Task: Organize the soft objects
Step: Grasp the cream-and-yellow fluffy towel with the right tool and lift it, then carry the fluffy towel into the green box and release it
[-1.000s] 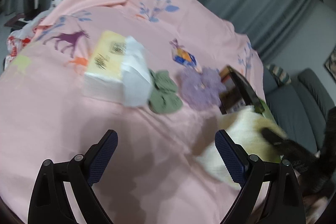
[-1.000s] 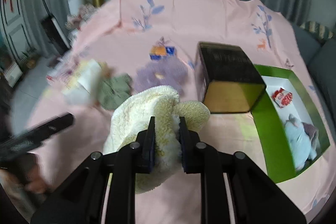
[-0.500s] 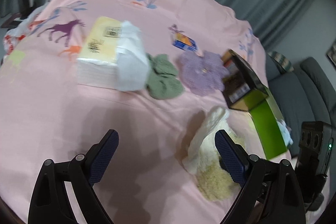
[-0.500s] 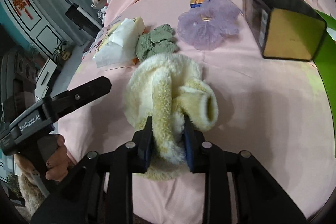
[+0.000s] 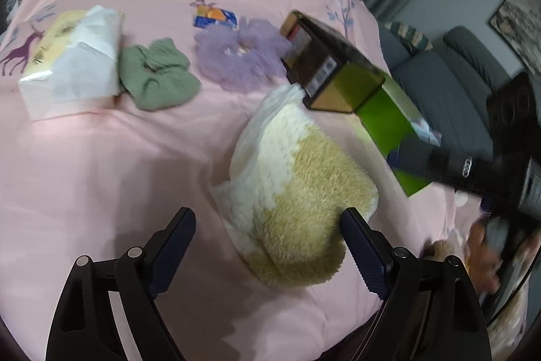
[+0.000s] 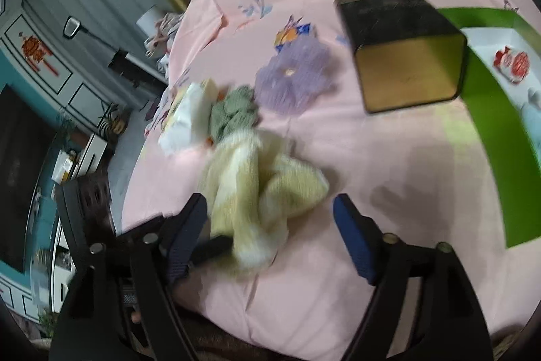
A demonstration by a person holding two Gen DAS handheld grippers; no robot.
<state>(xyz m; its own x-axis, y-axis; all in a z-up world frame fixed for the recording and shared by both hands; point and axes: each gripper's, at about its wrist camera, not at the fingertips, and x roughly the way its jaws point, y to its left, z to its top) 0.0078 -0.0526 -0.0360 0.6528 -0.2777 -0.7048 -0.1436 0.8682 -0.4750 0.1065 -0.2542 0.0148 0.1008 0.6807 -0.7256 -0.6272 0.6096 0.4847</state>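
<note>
Released since a second ago, when the right gripper (image 6: 268, 232) pinched it in mid-air, the fluffy sock (image 5: 294, 192) now lies slumped on the pink cloth (image 5: 101, 158), just in front of the dark box (image 5: 324, 63), which serves as landmark. Right jaws are opening, already wide, and the sock sits between them but neither pad presses it. Left gripper (image 5: 268, 247) has come in over the sock; its jaws are wide and closing a little, the sock's tan end lies between the pads, and whether the right-hand pad touches the pile I cannot tell. Left of the box lies a purple scrunchie (image 5: 241, 53), further left a green knit piece (image 5: 155, 76), then a tissue pack (image 5: 67, 63) at the far left, its yellow face printed with dark marks too blurred to read. Behind the scrunchie a small blue-and-orange packet (image 5: 214, 17) shows no legible text. On the box's side are a red label and a barcode, unreadable. Right of the box stands the green tray (image 6: 497, 131), cut off by the picture edge; inside it, a red-and-white wrapper (image 6: 510, 65) with illegible print and a pale blue soft thing, mostly hidden. In the left view the right gripper's body is a dark smear with a small white logo I cannot make out, and the hand beneath it is blurred.
</note>
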